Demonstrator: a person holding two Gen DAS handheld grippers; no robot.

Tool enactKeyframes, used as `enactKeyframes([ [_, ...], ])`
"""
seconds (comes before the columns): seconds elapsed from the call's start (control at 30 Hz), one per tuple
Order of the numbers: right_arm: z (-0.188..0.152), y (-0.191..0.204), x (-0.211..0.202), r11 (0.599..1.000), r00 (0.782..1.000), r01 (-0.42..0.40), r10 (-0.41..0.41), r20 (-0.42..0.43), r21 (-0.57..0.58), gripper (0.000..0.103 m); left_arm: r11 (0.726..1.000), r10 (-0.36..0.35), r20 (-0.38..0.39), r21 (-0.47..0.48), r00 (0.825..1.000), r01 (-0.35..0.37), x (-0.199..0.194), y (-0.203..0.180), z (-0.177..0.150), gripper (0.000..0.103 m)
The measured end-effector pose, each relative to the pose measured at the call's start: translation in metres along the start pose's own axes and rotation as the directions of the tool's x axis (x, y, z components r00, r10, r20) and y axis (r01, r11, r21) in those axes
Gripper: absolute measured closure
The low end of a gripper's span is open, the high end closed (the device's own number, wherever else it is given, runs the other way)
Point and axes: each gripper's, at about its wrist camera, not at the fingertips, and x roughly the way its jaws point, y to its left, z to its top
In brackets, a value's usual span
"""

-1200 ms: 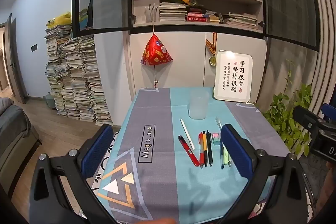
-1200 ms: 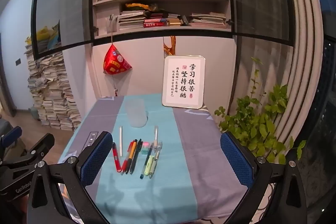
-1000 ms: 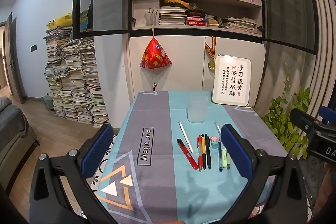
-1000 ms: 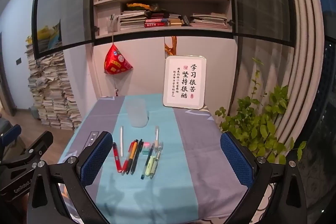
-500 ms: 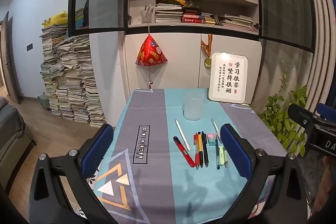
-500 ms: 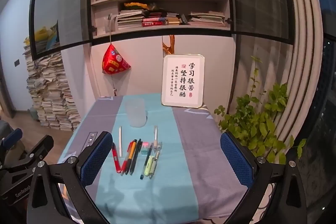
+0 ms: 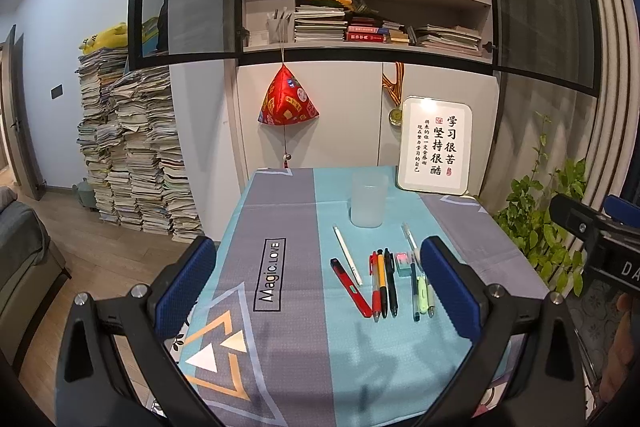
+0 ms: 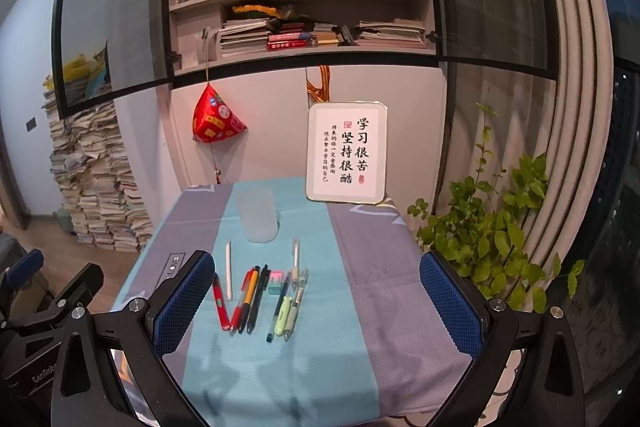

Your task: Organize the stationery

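Left wrist view looks down a counter (image 7: 280, 211) covered by a woven cloth in grey and turquoise bands, printed with "Magic.LOVE" and orange and white triangles. The left tongs (image 7: 318, 301) hang above the near edge, spread wide and holding nothing; their fingers (image 7: 184, 287) are black frames faced with blue, dimpled rubber pads.

On the turquoise band the stationery lies in a loose row, all flat on the cloth. From left: a slim red pen (image 7: 351, 287) lying at a slant, a thin white pen (image 7: 347, 255) just beyond it, then a red pen (image 7: 374, 287), an orange pen (image 7: 382, 285) and a black pen (image 7: 391, 283) side by side and touching. Next comes a small pink and green eraser (image 7: 402, 261), a dark teal pen (image 7: 413, 289) and a pale green highlighter (image 7: 422, 289). Behind the row stands a frosted, translucent plastic cup (image 7: 369, 201), upright and cylindrical.

Right wrist view shows the same row from the other side, with the right tongs (image 8: 318, 307) also spread wide and empty above the counter's near edge. A clear-barrelled pen (image 8: 295, 259) lies just beyond the highlighter there.

At the counter's far edge leans a white rounded-corner sign (image 7: 434, 146) with black Chinese calligraphy. A red fabric pyramid ornament (image 7: 287, 101) hangs on the cabinet behind it, and a leafy green plant (image 8: 492, 227) stands to the right.
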Motion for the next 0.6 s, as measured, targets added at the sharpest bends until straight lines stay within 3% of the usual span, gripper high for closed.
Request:
enactKeyframes([
  [0.6, -0.012, -0.004, 0.010, 1.000, 1.000, 0.000, 0.000, -0.010, 0.008, 0.001, 1.000, -0.007, -0.008, 0.007, 1.000, 0.007, 0.003, -0.002, 0.001, 0.001],
])
